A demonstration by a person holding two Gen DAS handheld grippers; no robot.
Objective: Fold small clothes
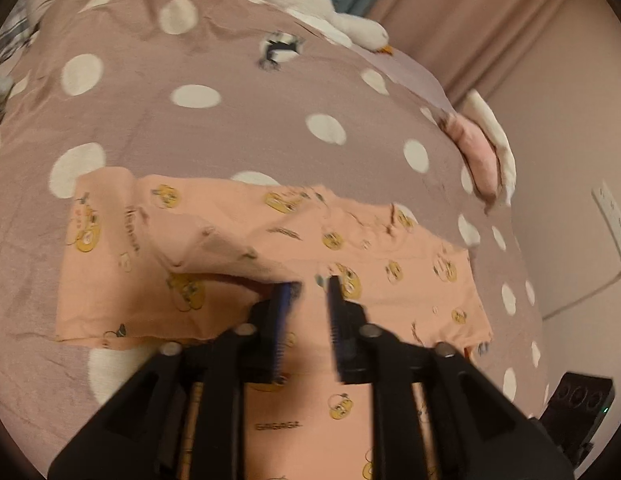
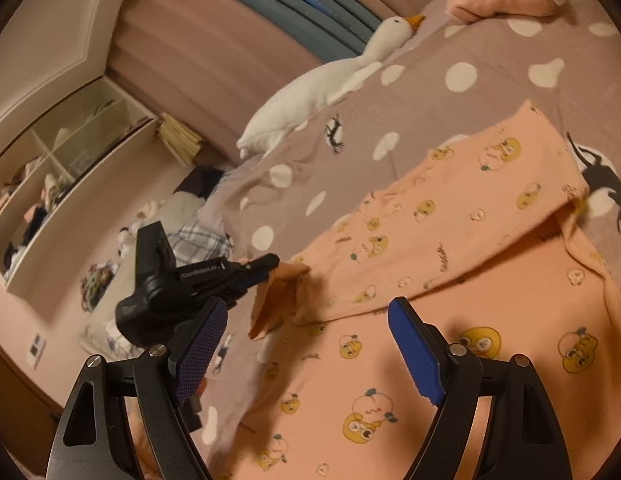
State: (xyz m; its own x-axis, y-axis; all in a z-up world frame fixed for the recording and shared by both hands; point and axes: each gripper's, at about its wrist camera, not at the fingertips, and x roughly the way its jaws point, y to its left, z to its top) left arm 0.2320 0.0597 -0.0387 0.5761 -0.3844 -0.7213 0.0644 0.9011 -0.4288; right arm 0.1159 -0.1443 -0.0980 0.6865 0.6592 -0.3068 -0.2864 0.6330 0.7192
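Note:
A peach garment (image 1: 350, 240) printed with yellow cartoon figures lies spread on a mauve bedspread with white dots (image 1: 190, 120). One part of it is folded over the rest. My left gripper (image 1: 311, 292) hovers low over it, jaws a little apart with only the flat cloth showing in the gap; the folded edge ends right at its fingertips. In the right wrist view the left gripper (image 2: 270, 262) points at a raised corner of the garment (image 2: 470, 280). My right gripper (image 2: 310, 344) stands wide open above the near part of the garment, blue pads (image 2: 202, 348) bare.
A white goose plush (image 2: 322, 80) lies along the bed's far edge. A pink pillow (image 2: 502, 0) with a white cloth sits at the head. Checked clothing (image 2: 198, 240) lies on the floor beside the bed, below a wall shelf (image 2: 70, 152). A black device (image 1: 578, 400) stands at the right.

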